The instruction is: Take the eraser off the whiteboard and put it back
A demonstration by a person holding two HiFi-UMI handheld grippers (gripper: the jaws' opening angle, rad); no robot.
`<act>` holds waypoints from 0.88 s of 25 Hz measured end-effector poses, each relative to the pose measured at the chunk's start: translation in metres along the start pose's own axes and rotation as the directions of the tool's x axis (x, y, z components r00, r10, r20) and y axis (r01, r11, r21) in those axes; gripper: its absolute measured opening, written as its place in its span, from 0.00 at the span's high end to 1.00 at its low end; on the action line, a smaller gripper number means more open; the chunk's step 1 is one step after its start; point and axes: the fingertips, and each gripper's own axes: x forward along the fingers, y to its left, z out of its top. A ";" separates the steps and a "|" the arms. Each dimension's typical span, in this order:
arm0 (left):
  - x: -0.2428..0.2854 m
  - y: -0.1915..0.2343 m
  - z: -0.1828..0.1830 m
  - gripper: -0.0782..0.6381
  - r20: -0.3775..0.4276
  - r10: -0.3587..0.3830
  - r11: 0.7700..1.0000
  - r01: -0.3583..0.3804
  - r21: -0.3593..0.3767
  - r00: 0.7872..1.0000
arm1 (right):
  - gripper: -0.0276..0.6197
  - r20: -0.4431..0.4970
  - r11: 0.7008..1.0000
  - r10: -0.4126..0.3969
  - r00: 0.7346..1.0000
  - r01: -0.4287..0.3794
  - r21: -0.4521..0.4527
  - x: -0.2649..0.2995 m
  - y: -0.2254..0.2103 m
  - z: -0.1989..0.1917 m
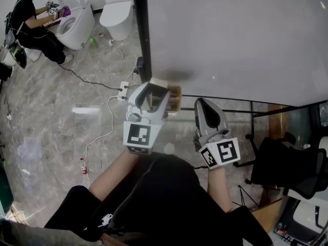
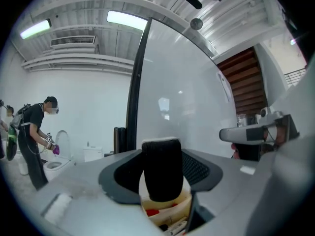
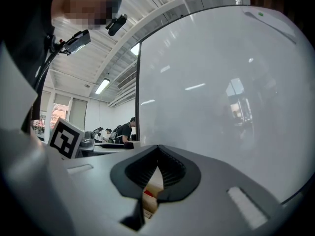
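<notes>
The whiteboard [image 1: 230,35] fills the upper right of the head view and stands close ahead in both gripper views [image 2: 182,97] [image 3: 221,82]. My left gripper [image 1: 155,89] is shut on the eraser [image 1: 159,82], held level just in front of the board's lower edge. In the left gripper view the eraser's black felt [image 2: 161,168] stands upright between the two pads. A small wooden tray [image 1: 175,97] [image 2: 167,215] with markers and red items sits just below and beyond it. My right gripper [image 1: 207,116] is alongside on the right, jaws together and empty [image 3: 157,154].
The board's black frame post [image 1: 141,29] runs down its left side. A power strip [image 1: 123,90] with cables lies on the marble floor. A person in black [image 1: 31,24] works at toilets [image 1: 77,17] far left. A black office chair [image 1: 287,163] stands to the right.
</notes>
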 end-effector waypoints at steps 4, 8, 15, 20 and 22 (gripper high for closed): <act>-0.014 0.002 0.020 0.55 0.043 -0.057 0.998 0.057 -0.014 0.997 | 0.94 0.012 1.000 -0.031 0.999 0.031 -0.006 0.000 0.007 0.004; -0.031 0.004 0.038 0.55 0.095 -0.113 0.993 0.116 -0.018 0.989 | 0.94 0.020 0.998 -0.068 0.998 0.068 -0.004 -0.003 0.012 0.006; -0.053 0.021 0.065 0.55 0.147 -0.163 0.984 0.171 -0.041 0.976 | 0.94 0.035 0.994 -0.109 0.993 0.109 -0.008 -0.004 0.023 0.010; -0.057 0.036 0.062 0.55 0.142 -0.165 0.984 0.172 -0.039 0.976 | 0.94 0.040 0.992 -0.121 0.992 0.122 -0.023 -0.004 0.030 0.016; -0.058 0.038 0.061 0.55 0.139 -0.170 0.984 0.176 -0.038 0.976 | 0.94 0.041 0.991 -0.130 0.991 0.132 -0.025 -0.004 0.030 0.017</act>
